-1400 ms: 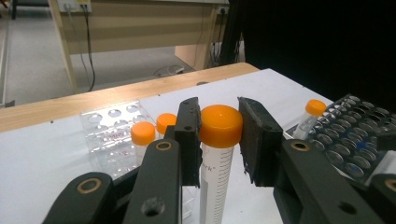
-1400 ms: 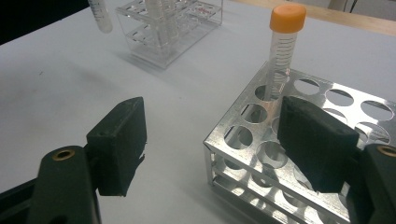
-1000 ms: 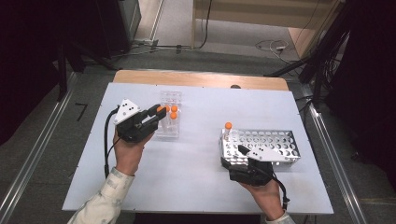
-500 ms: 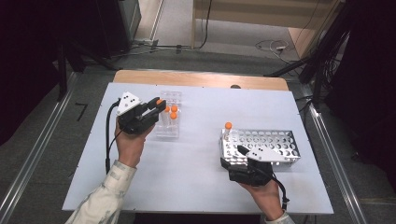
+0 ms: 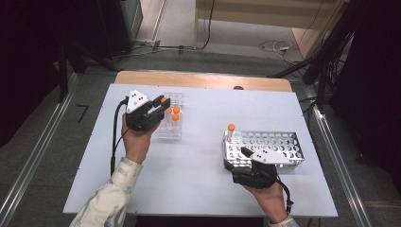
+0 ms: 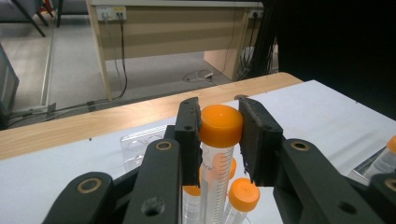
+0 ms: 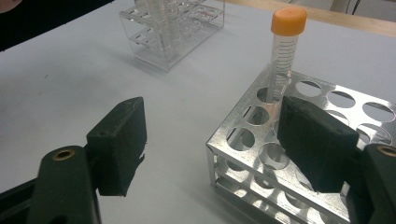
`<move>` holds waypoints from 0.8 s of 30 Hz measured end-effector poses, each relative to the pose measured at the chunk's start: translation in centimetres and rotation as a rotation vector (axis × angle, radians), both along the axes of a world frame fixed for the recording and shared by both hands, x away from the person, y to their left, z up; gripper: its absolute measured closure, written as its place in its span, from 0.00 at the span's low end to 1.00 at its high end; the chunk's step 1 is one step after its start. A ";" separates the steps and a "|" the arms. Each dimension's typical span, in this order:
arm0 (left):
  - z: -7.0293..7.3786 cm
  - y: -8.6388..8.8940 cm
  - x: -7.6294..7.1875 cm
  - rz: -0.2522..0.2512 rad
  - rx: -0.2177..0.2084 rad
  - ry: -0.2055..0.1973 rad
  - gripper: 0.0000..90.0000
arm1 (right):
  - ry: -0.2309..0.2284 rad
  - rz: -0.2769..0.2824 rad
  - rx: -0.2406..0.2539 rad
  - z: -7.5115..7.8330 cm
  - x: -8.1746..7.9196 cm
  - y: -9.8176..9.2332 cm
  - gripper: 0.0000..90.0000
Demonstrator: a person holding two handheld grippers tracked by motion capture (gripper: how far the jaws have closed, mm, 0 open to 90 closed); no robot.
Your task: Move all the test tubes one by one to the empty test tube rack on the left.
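Note:
My left gripper (image 5: 162, 104) is shut on the orange cap of a clear graduated tube (image 6: 219, 128), held upright over the clear plastic rack (image 5: 171, 127). Other orange-capped tubes (image 6: 244, 193) stand in that rack just below the jaws. At the right, a metal rack (image 5: 272, 144) with many holes holds one orange-capped tube (image 7: 288, 28) in its near left corner. My right gripper (image 7: 219, 149) is open, with its jaws straddling that corner of the metal rack (image 7: 327, 107). One pad is over the rack and the other over the bare table.
The white table top (image 5: 198, 165) has free room between the two racks and along its front. A wooden strip (image 5: 203, 79) runs along the far edge. Cables and desk legs are on the floor beyond.
My left gripper has moved a little toward the far side of the table with the tube in its jaws. The right gripper has stayed where it was.

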State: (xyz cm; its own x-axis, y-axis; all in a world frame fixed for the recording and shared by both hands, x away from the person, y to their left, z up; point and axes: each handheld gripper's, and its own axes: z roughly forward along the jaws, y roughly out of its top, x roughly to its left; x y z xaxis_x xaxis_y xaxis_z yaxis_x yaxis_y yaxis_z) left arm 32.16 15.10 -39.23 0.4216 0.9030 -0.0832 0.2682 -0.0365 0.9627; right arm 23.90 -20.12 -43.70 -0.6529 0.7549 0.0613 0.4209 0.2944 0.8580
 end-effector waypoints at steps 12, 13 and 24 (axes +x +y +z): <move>-1.0 -0.2 0.2 -0.003 0.018 0.006 0.78 | -0.001 0.001 0.001 0.0 0.0 0.0 0.25; -1.0 -0.3 0.2 -0.003 0.019 0.005 0.78 | -0.001 0.001 0.001 0.0 -0.1 0.0 0.25; -1.4 -0.6 0.1 -0.002 0.037 -0.005 0.78 | -0.002 0.000 0.001 0.1 -0.1 0.0 0.25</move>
